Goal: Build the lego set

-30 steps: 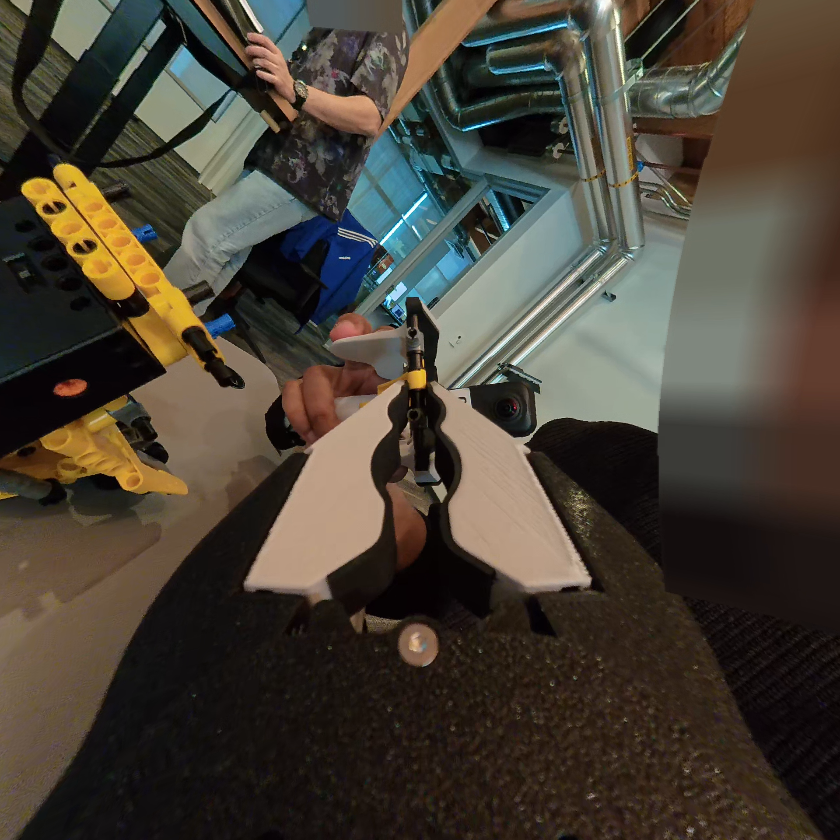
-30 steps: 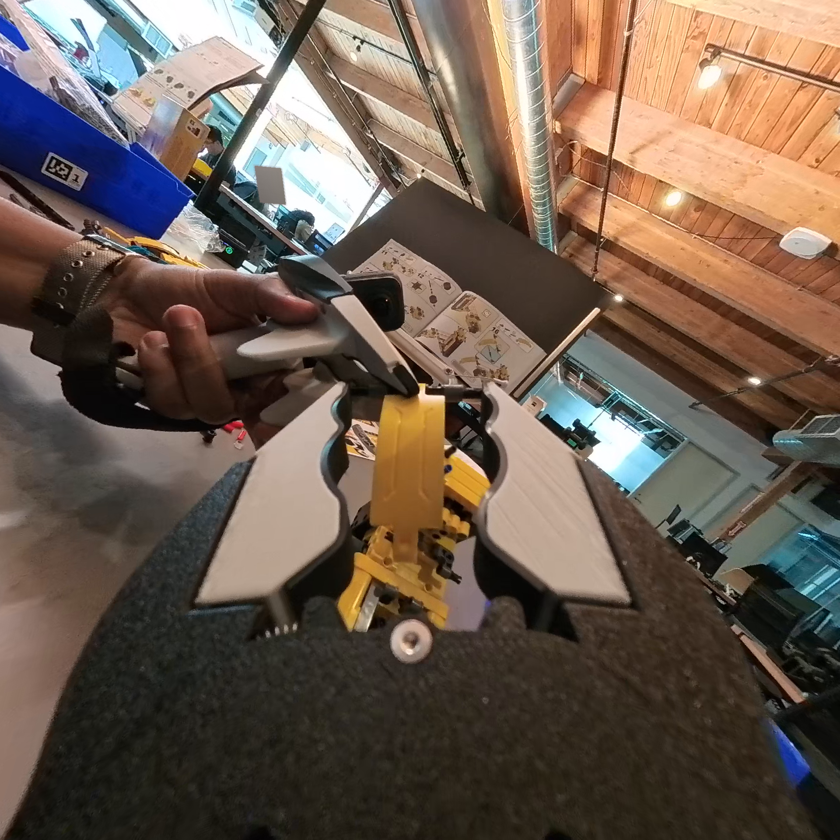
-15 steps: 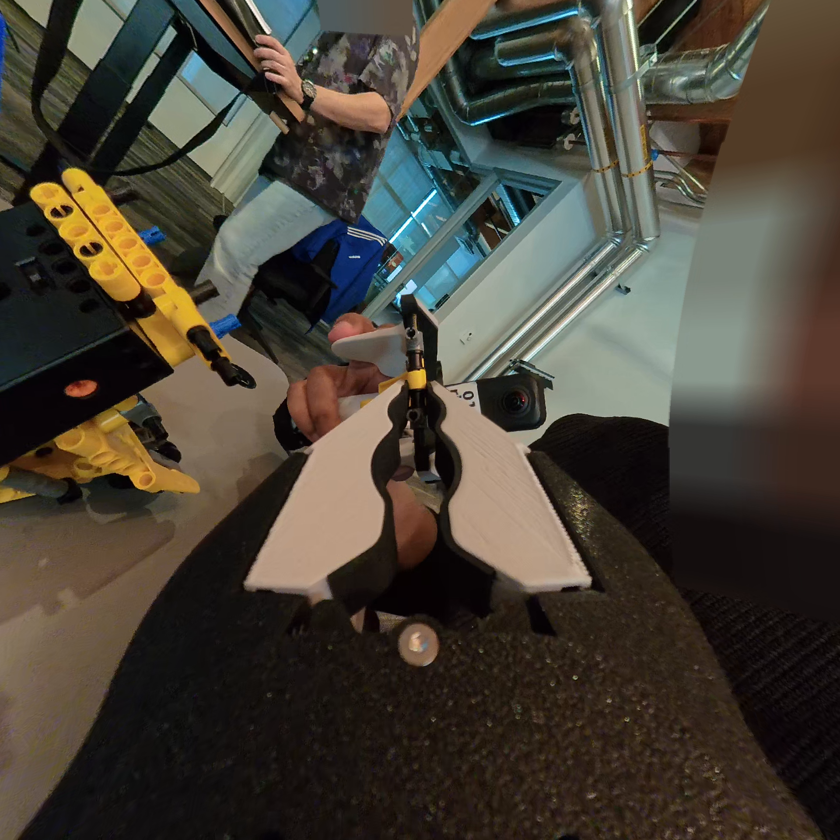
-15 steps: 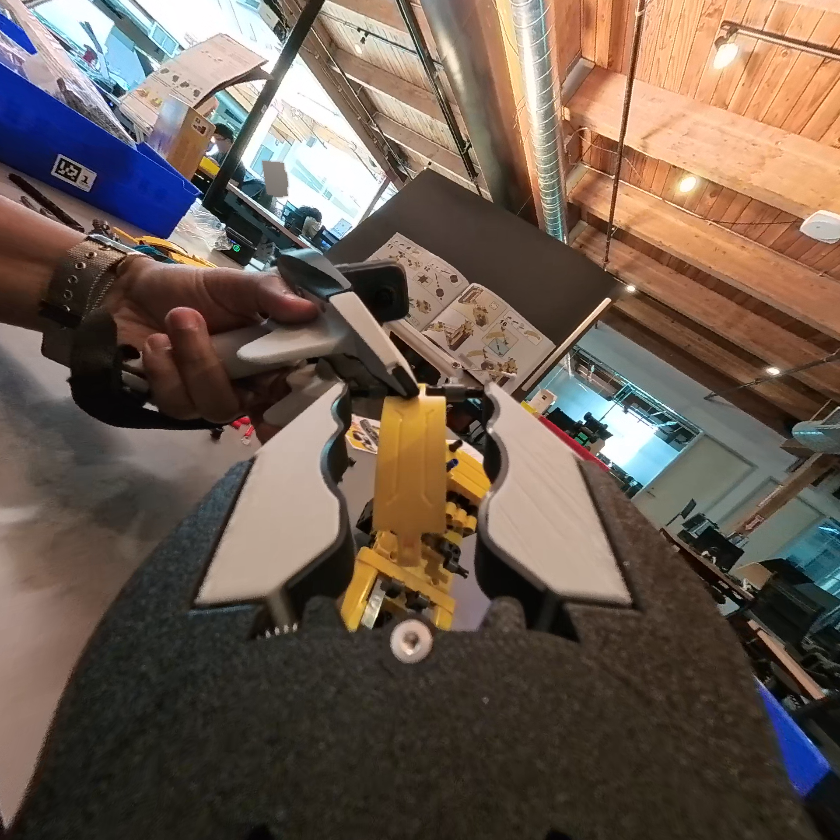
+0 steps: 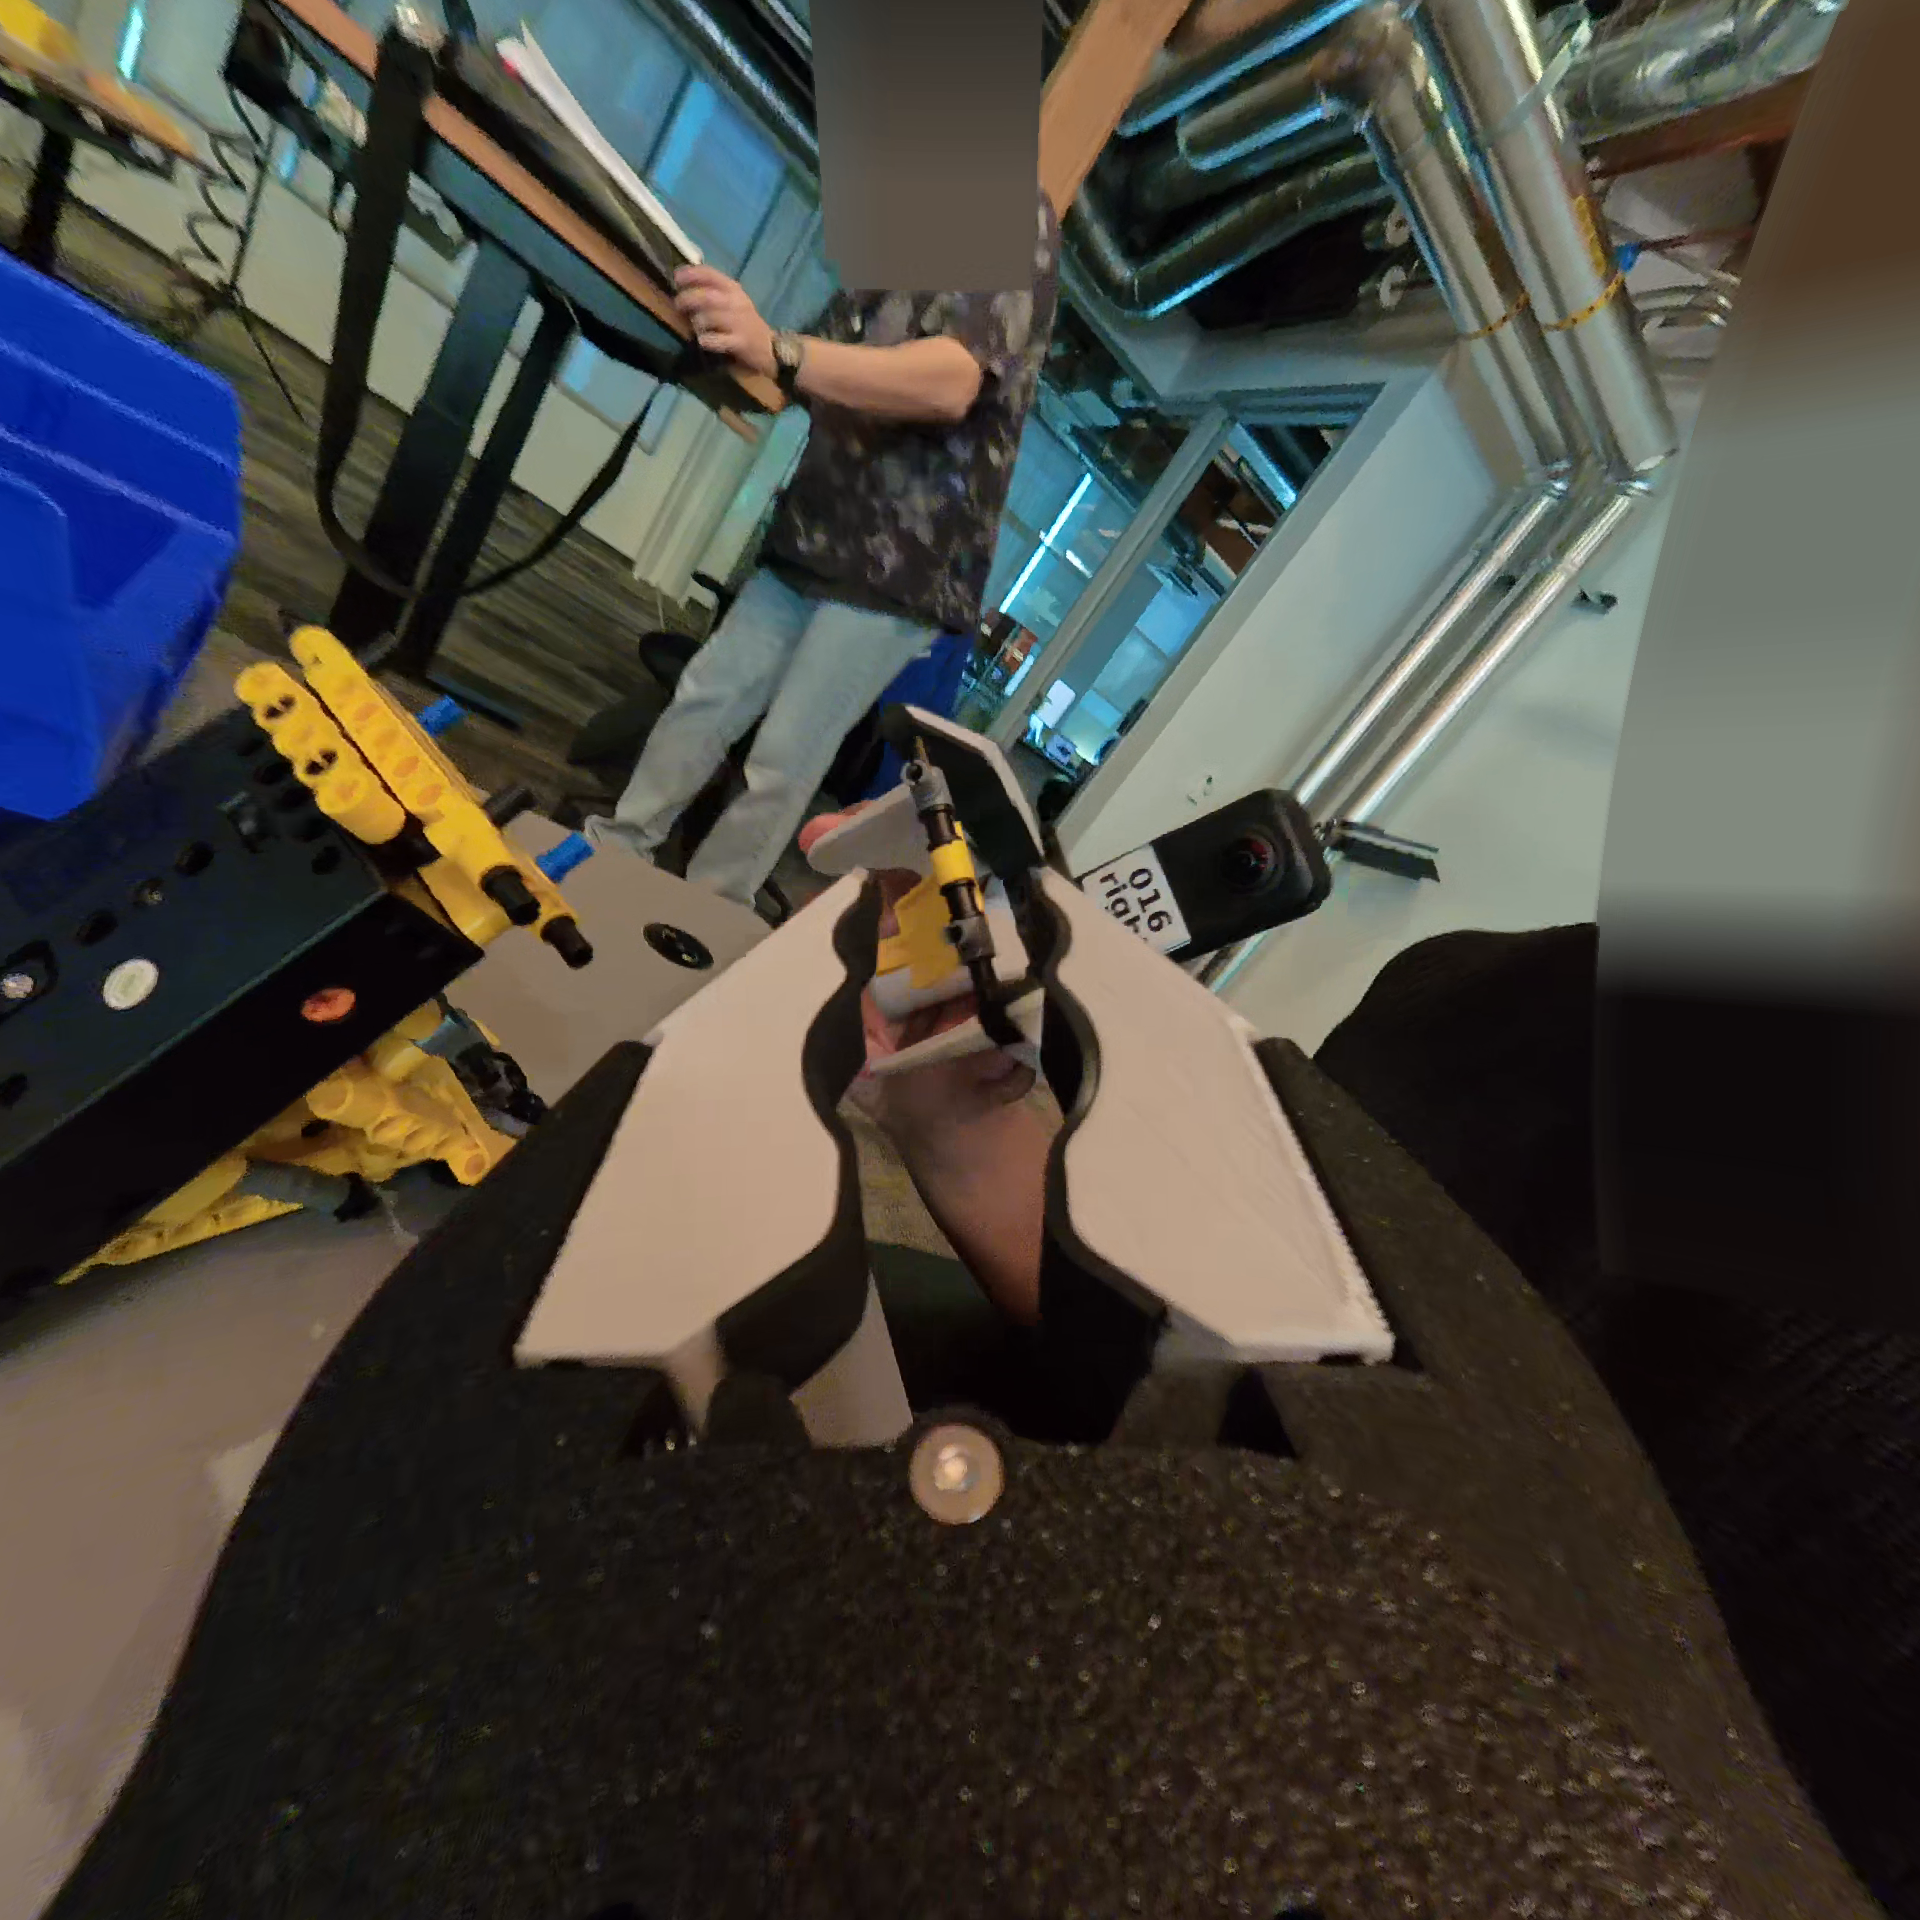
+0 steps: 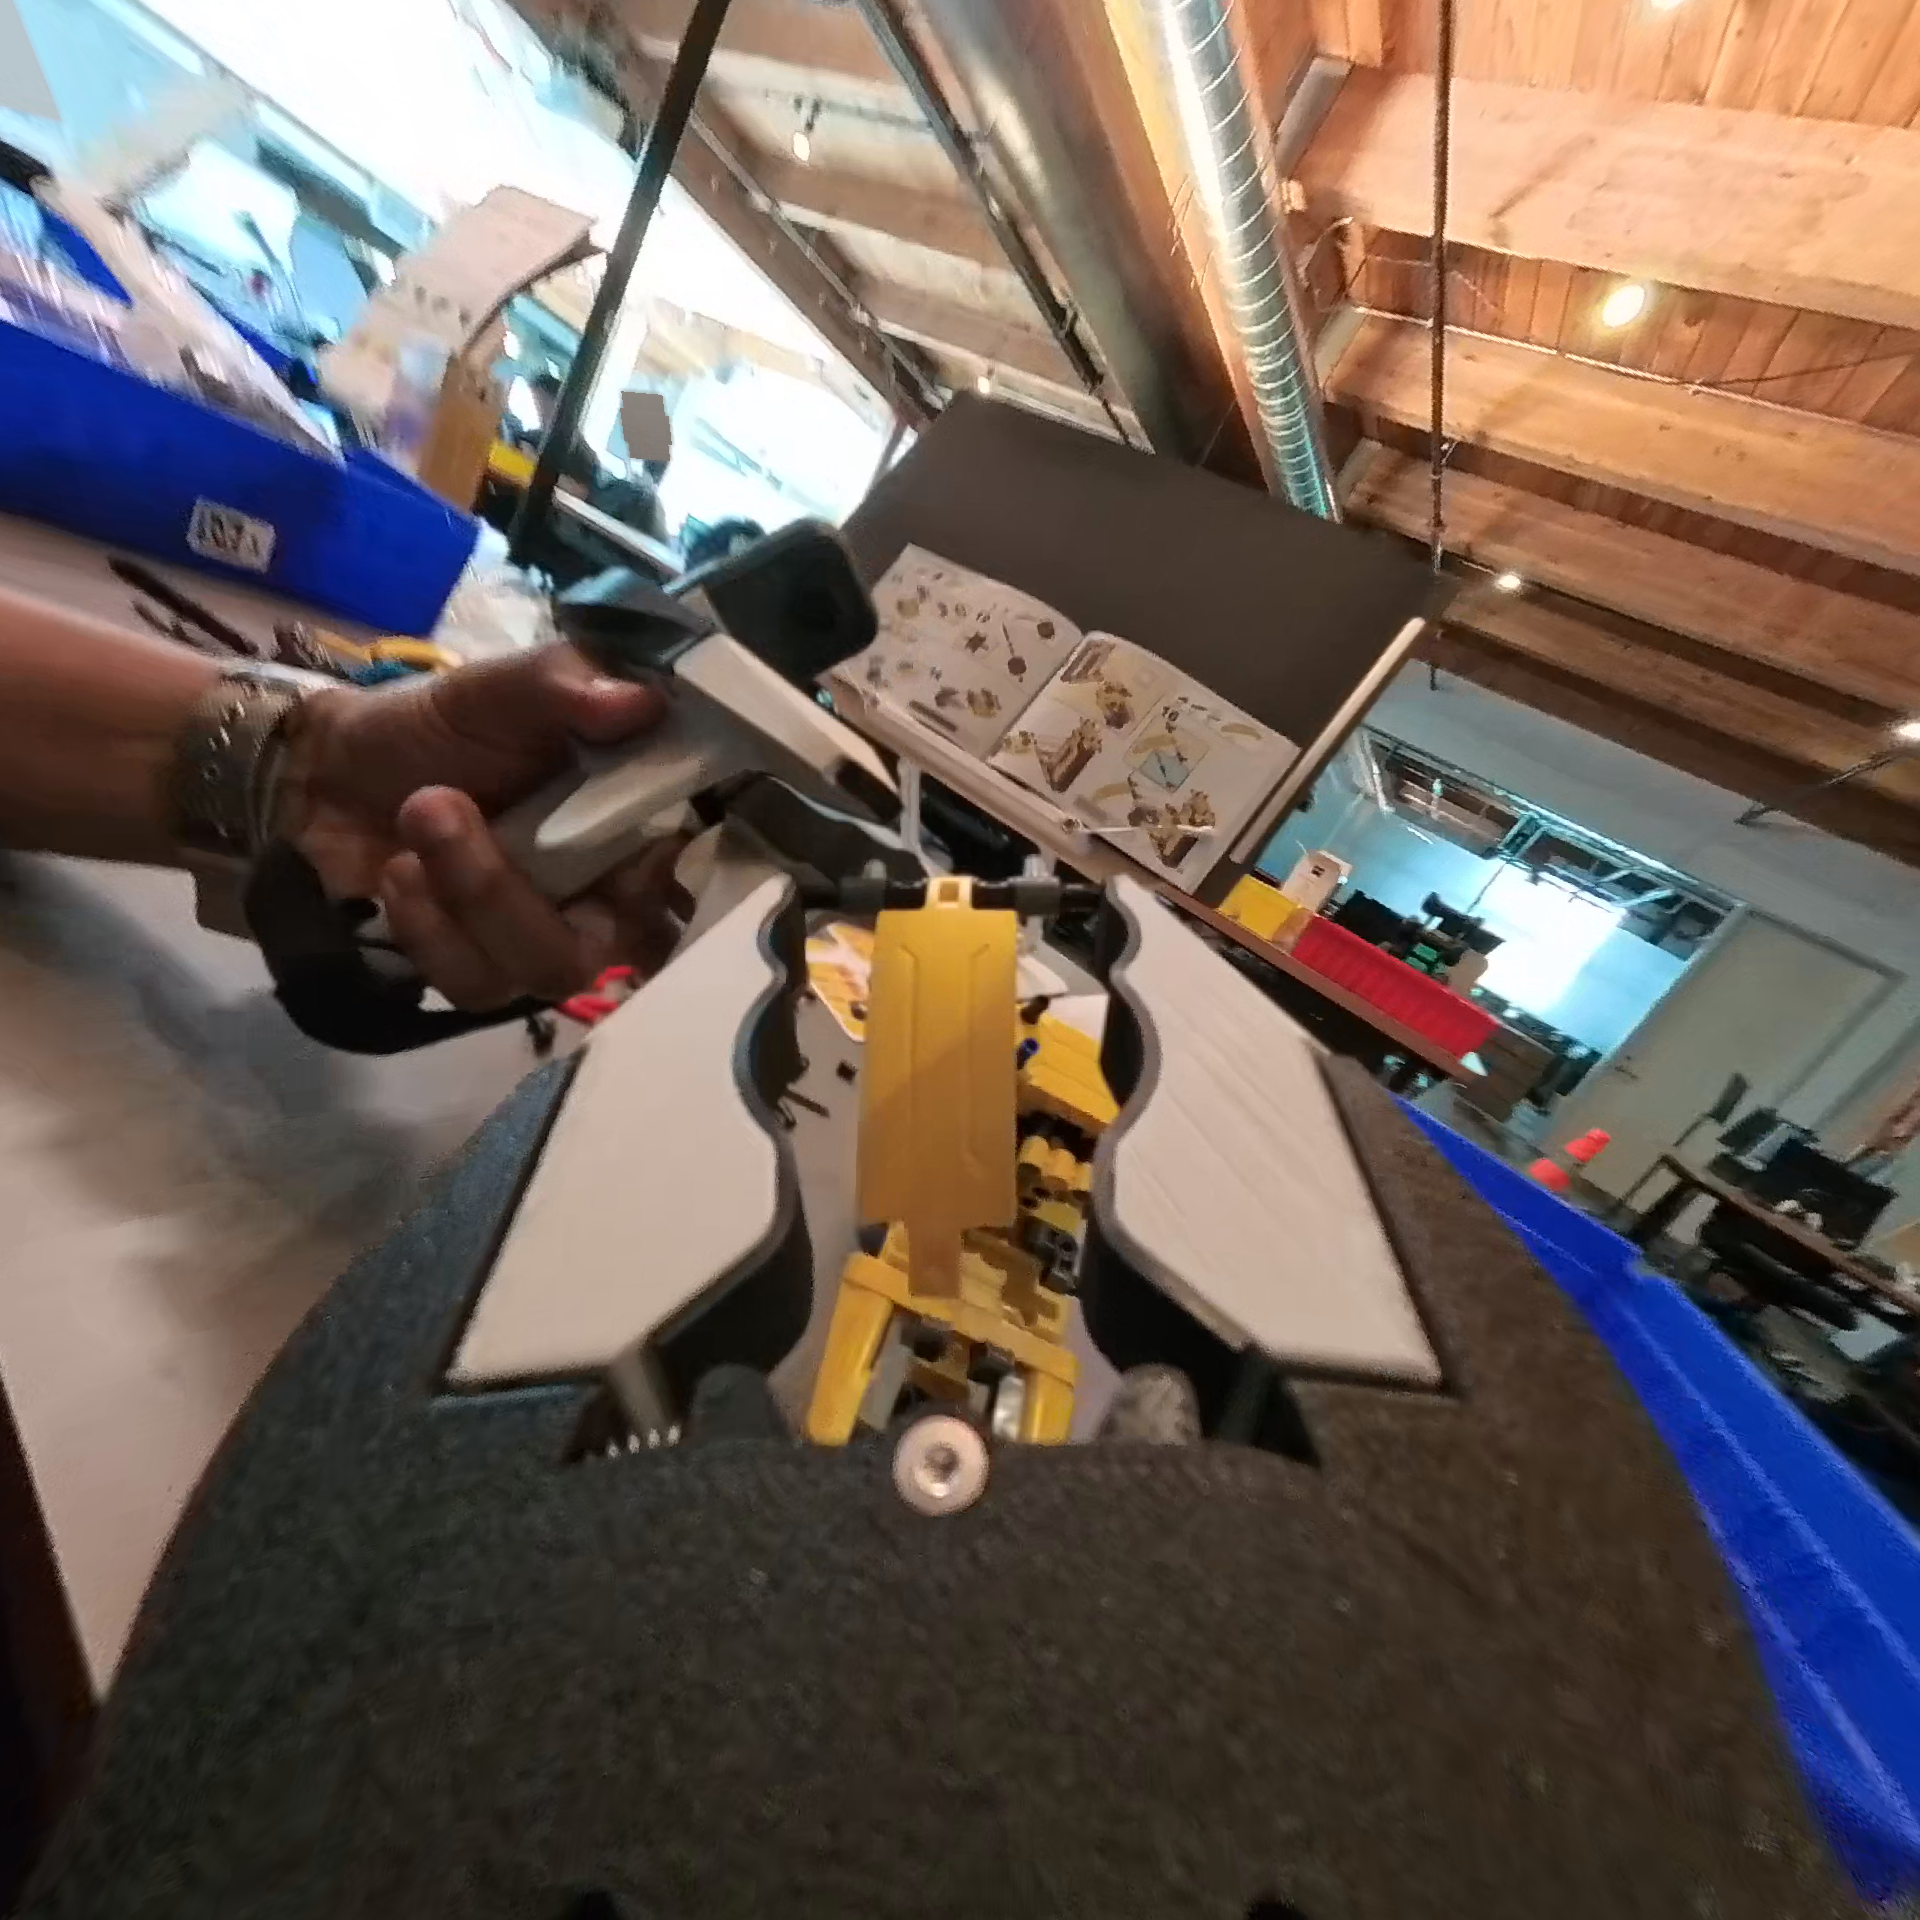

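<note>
The left gripper (image 5: 951, 920) has its two white fingers apart, holding nothing. Just past its tips a thin black and yellow rod (image 5: 951, 883) stands almost upright. That rod is pinched at the tips of the right gripper (image 6: 951, 896), whose fingers are spread wide and clamp its two ends. A flat yellow panel (image 6: 940, 1070) hangs from the rod, down between the right fingers. A yellow and black brick model (image 5: 239, 925) sits on the grey table (image 5: 156, 1455) to the left, well apart. A blue bin (image 5: 94, 540) stands behind the model; what is in it cannot be seen. An open picture booklet (image 6: 1060, 717) leans on a stand.
</note>
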The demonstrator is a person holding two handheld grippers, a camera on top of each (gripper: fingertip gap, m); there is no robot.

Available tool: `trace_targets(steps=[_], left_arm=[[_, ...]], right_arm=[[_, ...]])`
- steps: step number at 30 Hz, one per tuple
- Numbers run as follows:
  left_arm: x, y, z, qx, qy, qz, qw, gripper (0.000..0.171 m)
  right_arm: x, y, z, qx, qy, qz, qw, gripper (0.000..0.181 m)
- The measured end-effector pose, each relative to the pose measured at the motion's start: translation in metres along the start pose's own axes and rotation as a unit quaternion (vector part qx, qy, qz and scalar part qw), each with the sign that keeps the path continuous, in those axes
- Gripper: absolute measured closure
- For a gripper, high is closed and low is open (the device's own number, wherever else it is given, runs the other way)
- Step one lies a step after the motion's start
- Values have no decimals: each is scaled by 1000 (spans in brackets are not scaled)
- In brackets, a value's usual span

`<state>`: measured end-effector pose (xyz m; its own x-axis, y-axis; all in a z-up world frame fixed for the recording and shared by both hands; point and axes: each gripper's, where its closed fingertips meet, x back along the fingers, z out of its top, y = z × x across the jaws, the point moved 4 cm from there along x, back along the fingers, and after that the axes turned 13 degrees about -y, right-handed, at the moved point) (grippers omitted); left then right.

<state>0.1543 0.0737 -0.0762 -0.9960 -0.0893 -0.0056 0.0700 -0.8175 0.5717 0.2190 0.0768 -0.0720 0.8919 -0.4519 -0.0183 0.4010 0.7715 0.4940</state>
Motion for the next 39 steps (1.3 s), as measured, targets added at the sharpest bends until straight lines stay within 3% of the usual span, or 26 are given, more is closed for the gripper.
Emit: trace_targets(steps=[5, 19, 22, 26, 30, 35, 37, 39], left_arm=[[11, 2, 11, 7, 41, -20, 999, 144], [2, 12, 5, -25, 29, -31, 999, 143], [5, 10, 9, -34, 41, -15, 998, 143], [18, 5, 19, -101, 74, 67, 990, 143], [29, -10, 24, -172, 70, 196, 963, 143], [28, -30, 16, -305, -13, 374, 876, 130], [24, -37, 11, -328, -46, 411, 849, 122], [18, -38, 4, -346, -63, 411, 841, 121]], right_arm=[[10, 13, 1, -69, 46, 19, 996, 125], [-1, -2, -4, -57, 29, 46, 997, 125], [-2, 2, -9, -58, 17, 35, 998, 125], [-3, 25, -26, -112, -20, -11, 993, 125], [1, 47, -44, -202, -36, -42, 978, 125], [2, 54, -51, -255, -38, -44, 965, 125], [1, 54, -52, -267, -36, -38, 962, 125], [0, 54, -52, -275, -35, -33, 960, 125]])
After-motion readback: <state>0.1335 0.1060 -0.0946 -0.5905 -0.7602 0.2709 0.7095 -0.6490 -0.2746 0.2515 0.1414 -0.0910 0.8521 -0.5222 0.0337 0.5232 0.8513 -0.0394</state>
